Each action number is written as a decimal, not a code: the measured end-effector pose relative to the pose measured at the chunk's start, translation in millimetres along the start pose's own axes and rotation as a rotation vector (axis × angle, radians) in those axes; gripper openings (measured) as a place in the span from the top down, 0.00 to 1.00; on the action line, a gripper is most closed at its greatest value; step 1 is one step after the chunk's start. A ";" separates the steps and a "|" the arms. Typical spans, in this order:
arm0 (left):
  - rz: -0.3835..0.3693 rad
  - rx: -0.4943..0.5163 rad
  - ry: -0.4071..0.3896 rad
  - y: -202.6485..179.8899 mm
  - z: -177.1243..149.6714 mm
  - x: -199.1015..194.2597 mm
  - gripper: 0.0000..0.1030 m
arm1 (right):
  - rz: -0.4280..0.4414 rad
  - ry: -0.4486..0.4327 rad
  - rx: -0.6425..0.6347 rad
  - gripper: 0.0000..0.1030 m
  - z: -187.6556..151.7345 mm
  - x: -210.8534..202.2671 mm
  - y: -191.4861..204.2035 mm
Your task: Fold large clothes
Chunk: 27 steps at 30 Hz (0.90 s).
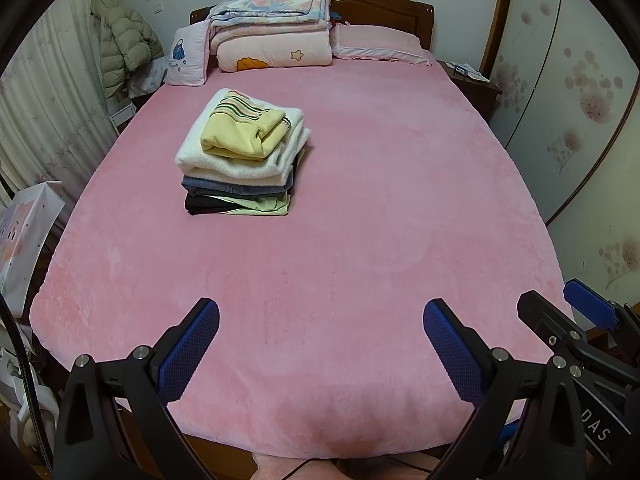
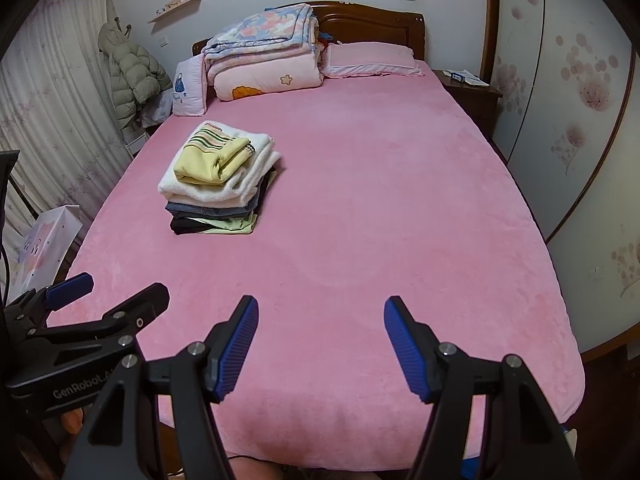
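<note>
Left tool (image 1: 321,322) angled down over foot of bed (image 1: 360,208), jaws spread wide, nothing between pads. Right tool (image 2: 321,320) alongside, same downward tilt, jaws well apart, empty. Each tool visible at edge of other's view. Stack of folded clothes (image 1: 244,160) sits left of bed centre, well apart from both tools; yellow striped garment (image 1: 244,130) on top, white fleece beneath. Folded quilts (image 1: 272,28) and pillow (image 1: 380,42) at headboard. Wide bare pink cover between tools and stack; right half open to bed edge.
</note>
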<state>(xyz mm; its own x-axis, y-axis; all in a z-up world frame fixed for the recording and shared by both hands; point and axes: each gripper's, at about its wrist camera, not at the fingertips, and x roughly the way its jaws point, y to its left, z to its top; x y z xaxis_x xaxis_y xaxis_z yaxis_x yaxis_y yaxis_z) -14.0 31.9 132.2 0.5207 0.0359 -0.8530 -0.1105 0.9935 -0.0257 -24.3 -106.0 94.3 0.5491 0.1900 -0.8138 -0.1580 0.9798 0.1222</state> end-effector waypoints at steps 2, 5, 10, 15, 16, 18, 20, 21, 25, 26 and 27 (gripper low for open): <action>-0.001 0.001 0.001 0.5 0.8 -0.3 0.02 | -0.001 -0.001 0.001 0.36 0.8 0.1 -0.4; -0.004 0.002 0.003 1.3 1.1 0.4 0.02 | 0.001 0.000 0.002 0.36 1.1 0.0 -1.0; -0.006 0.002 0.003 1.0 1.6 0.2 0.02 | 0.000 0.000 0.000 0.36 1.3 0.2 -1.8; -0.007 0.001 0.004 1.5 2.1 0.4 0.02 | 0.001 -0.001 0.000 0.36 1.4 0.2 -2.5; -0.008 0.002 0.005 2.0 3.0 1.1 0.02 | 0.001 -0.001 0.000 0.36 1.4 0.3 -2.7; -0.009 0.002 0.007 2.6 2.9 1.9 0.02 | 0.001 0.000 -0.001 0.36 1.5 0.4 -2.6; -0.012 0.002 0.010 3.2 3.7 2.8 0.02 | 0.000 0.001 0.001 0.36 0.4 0.0 -1.7; -0.013 0.002 0.011 3.6 3.8 2.9 0.02 | 0.000 0.002 0.001 0.36 0.4 0.0 -1.7; -0.013 0.004 0.010 4.5 4.4 3.0 0.02 | 0.000 0.001 0.003 0.36 0.1 0.1 -2.6; -0.013 0.004 0.010 4.4 4.7 3.2 0.02 | -0.001 0.002 0.003 0.36 0.1 0.1 -2.6; -0.013 0.004 0.011 4.9 4.9 3.1 0.02 | -0.001 0.002 0.003 0.36 0.1 0.1 -2.7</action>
<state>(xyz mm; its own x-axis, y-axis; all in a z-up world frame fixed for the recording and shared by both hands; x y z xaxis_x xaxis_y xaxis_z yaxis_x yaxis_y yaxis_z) -8.7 37.4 132.0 0.5130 0.0214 -0.8581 -0.1003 0.9943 -0.0351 -23.7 -108.6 93.9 0.5477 0.1892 -0.8150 -0.1555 0.9801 0.1231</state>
